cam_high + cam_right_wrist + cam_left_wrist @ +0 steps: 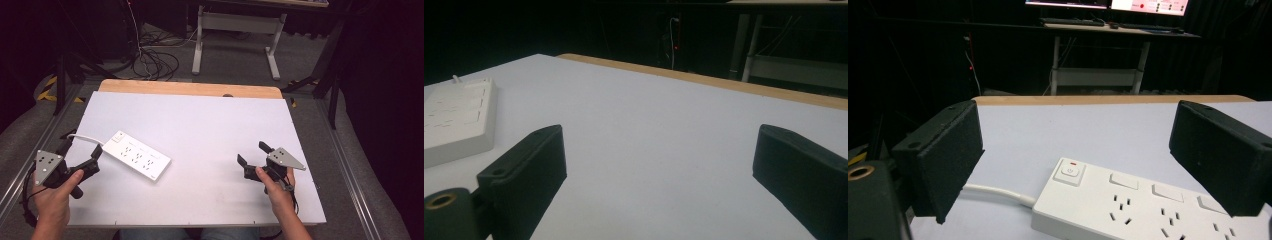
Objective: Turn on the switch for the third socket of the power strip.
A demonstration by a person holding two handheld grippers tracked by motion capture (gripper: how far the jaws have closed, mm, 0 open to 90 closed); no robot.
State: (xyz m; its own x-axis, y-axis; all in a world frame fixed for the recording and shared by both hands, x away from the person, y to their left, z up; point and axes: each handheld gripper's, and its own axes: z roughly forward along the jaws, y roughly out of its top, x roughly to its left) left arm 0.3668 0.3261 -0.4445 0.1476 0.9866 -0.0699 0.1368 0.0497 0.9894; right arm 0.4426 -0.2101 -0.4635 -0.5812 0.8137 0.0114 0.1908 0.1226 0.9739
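A white power strip lies flat on the left half of the white table, its white cable running off to the left. My left gripper sits just left of the strip's switch end, open, with nothing between its jaws. In the left gripper view the strip and its switch lie close ahead of my left gripper, between the lines of its wide black jaws. My right gripper rests at the right, open and empty. The right gripper view has the strip far left of my right gripper.
A wooden strip borders the table's far edge. Metal rails run along both sides. Beyond the table, on the floor, stand a white desk frame and a tangle of cables. Dark curtains surround the space.
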